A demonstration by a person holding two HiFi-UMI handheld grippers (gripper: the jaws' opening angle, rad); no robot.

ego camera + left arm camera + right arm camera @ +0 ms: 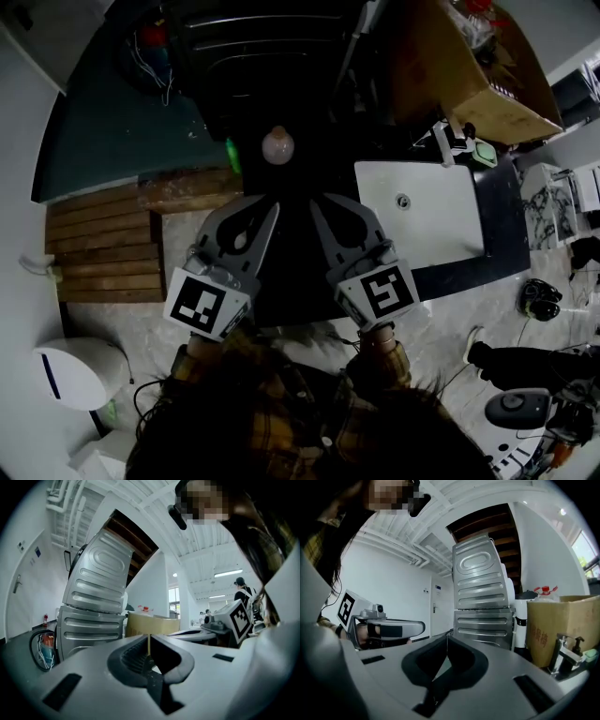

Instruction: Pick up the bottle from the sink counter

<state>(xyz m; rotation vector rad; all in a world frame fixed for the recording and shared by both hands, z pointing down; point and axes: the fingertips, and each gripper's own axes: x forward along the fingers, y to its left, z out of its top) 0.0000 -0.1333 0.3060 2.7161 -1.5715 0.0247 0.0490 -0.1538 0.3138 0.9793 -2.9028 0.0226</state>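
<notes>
My left gripper (274,206) and right gripper (317,202) are held side by side at chest height, both pointing level toward a dark machine. Both are shut with nothing between the jaws, as the left gripper view (149,637) and the right gripper view (446,638) show. The white sink (422,217) sits in a dark counter to the right of my right gripper. By the chrome faucet (560,657) stands a small dark pump bottle (580,645), well apart from both grippers. In the head view the faucet (446,141) shows, but the bottle is hard to make out there.
A stacked grey washer and dryer (483,604) stands straight ahead. A cardboard box (562,620) with a red-capped jug (546,591) is behind the sink. A green pad (484,155) lies at the sink's far corner. Wooden boards (108,244) lie on the floor at left. People stand far off.
</notes>
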